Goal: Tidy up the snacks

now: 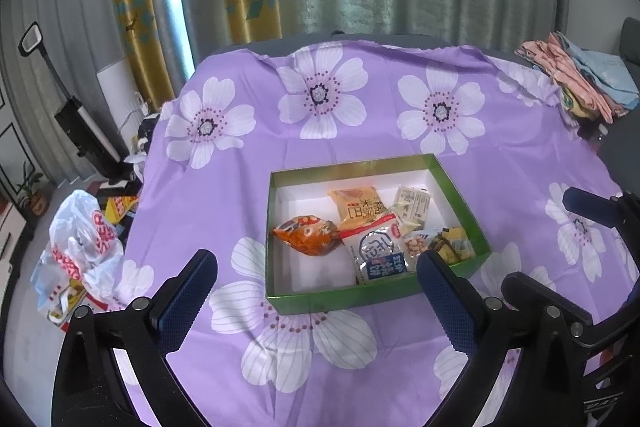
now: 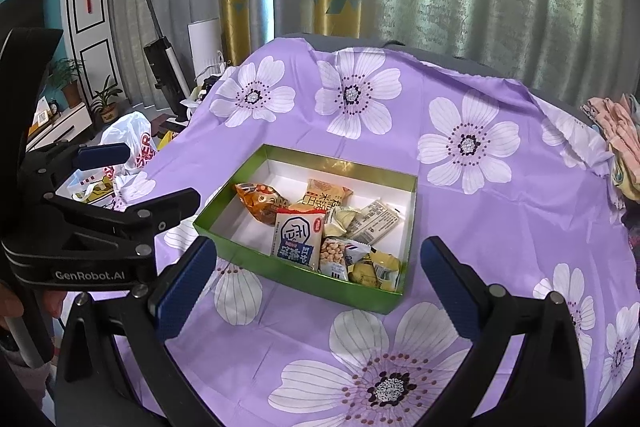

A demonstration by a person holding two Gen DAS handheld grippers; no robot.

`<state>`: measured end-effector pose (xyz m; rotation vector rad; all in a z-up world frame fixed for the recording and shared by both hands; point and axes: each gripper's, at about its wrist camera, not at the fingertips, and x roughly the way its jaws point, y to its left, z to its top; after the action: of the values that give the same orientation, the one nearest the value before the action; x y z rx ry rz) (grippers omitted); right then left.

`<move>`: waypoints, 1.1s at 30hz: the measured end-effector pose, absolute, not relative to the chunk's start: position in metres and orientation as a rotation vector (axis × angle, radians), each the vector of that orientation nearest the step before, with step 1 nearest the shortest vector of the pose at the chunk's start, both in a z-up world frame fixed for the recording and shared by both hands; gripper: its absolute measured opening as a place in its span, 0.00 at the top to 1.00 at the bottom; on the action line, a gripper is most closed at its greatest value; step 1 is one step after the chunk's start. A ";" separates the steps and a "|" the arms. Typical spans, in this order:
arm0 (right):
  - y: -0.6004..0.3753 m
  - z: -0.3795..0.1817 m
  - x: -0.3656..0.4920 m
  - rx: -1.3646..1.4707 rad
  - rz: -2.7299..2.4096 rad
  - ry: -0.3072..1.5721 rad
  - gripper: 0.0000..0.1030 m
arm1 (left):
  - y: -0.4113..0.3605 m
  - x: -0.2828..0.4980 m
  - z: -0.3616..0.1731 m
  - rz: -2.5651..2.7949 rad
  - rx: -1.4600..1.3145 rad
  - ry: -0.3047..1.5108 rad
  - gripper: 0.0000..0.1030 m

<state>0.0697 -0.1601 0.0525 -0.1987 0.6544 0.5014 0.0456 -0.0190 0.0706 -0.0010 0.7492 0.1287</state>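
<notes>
Both the left gripper (image 1: 316,267) and right gripper (image 2: 318,261) stood wide and empty. The snack packets (image 2: 320,227) lay in the green box (image 1: 360,301) just beyond them.

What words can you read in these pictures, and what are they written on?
"GenRobot.AI": on the left gripper, white letters on its black body.
Red letters on the white plastic bag: only partly visible, unreadable.
Chinese print on the white and blue packet and orange packet in the green box: too blurred to read.

A green box (image 1: 372,301) sits on purple cloth (image 1: 500,163) patterned with white flowers.
</notes>
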 end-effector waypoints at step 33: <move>-0.169 0.081 0.068 -0.204 0.490 0.636 0.00 | -0.025 0.049 0.093 0.100 0.003 0.748 0.01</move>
<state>0.0680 -0.1691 0.0807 -0.2042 0.6364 0.4903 0.0495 -0.0248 0.0926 0.0031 0.7478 0.0997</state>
